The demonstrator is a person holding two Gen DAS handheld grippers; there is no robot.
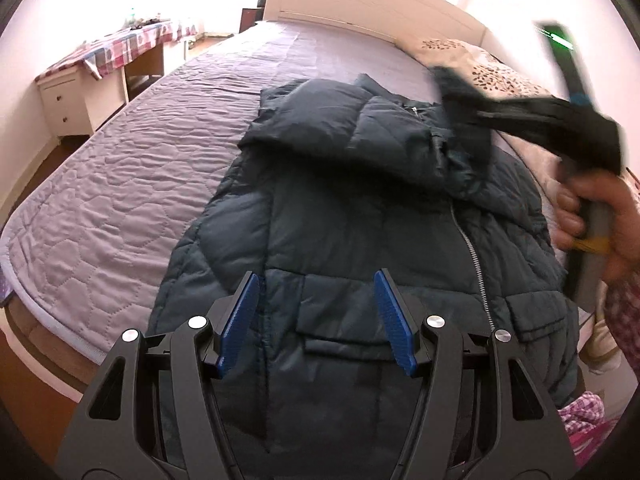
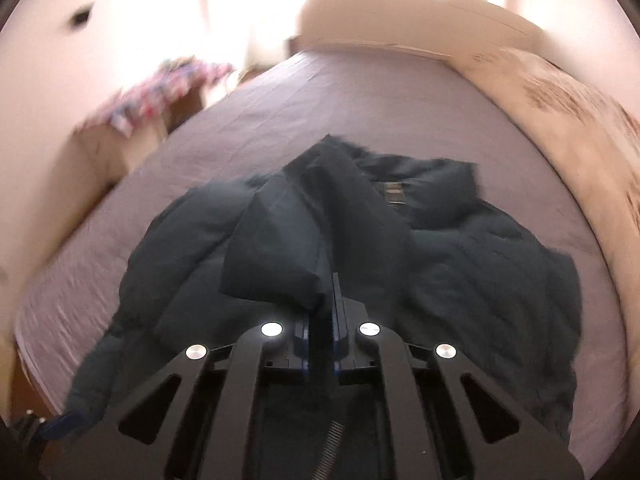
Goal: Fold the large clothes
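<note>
A dark navy puffer jacket (image 1: pixel 360 208) lies front-up on the bed, zip (image 1: pixel 476 264) closed and collar toward the headboard. My left gripper (image 1: pixel 317 280) is open above the jacket's lower front, by a flap pocket (image 1: pixel 344 344), with nothing between its blue pads (image 1: pixel 236 320). A hand (image 1: pixel 592 208) holds my right gripper (image 1: pixel 464 100), blurred, over the collar side. In the right wrist view, the right gripper (image 2: pixel 322 300) is shut on a raised fold of the jacket (image 2: pixel 280 248). The rest of the jacket (image 2: pixel 480 272) lies spread beyond it.
The bed (image 1: pixel 140 160) has a lavender quilted cover, and a cream headboard (image 1: pixel 360 0) stands at its far end. Leaf-patterned bedding (image 1: pixel 492 68) is piled along the right side. Left of the bed stand a desk with a checked cloth (image 1: pixel 120 44) and white drawers (image 1: pixel 68 100).
</note>
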